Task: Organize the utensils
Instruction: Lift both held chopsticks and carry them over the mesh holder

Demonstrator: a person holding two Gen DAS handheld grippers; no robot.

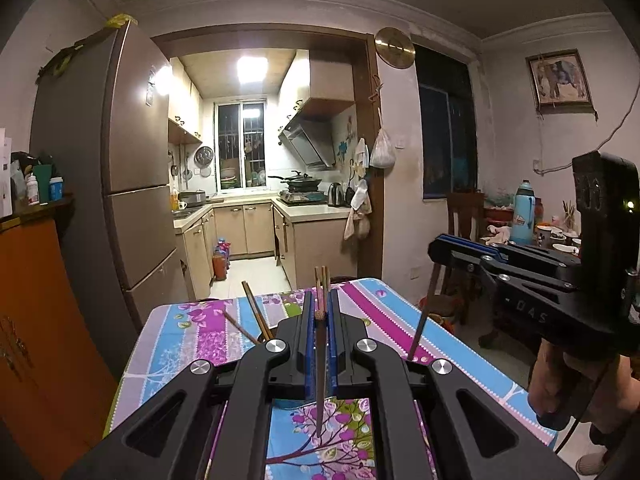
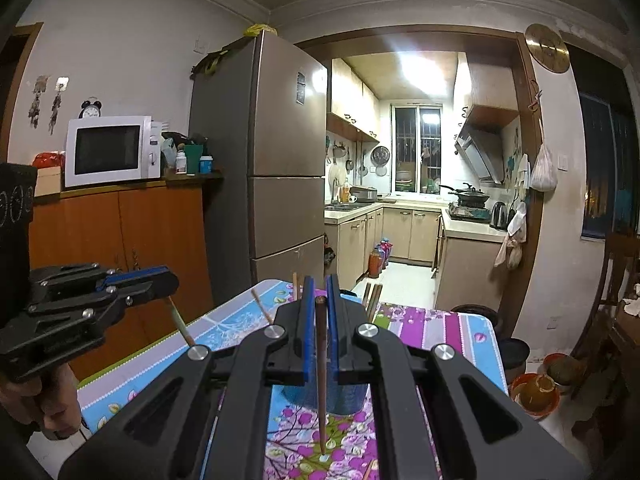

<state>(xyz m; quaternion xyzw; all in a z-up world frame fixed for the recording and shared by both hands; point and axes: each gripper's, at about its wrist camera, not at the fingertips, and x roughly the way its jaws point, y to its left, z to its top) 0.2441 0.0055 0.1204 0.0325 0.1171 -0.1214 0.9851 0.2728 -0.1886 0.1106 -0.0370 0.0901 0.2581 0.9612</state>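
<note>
Chopsticks are what both tools carry: the left hand-held gripper point(image 1: 319, 300) is clamped on one dark chopstick point(image 1: 320, 376) that hangs point-down between its blue pads, and the right hand-held gripper point(image 2: 318, 292) pinches a second chopstick point(image 2: 321, 380) the same way. Both sticks are clear of the flowered table point(image 1: 188, 336), tips dangling above the cloth. A dark blue holder point(image 2: 326, 398) stands on the table just under the right gripper, with more chopsticks point(image 1: 256, 308) leaning out of it.

The step in hand looks like carrying each stick to that holder. To do it well, each grip should stay firm while the tip is brought directly over the holder's mouth, which the grippers' bodies partly hide in both views. Lowering the tip inside before letting go would stop the stick bouncing off the rim. Taking one hand at a time seems wise, since the two grippers are near each other and the sticks already in the holder lean across the opening.
</note>
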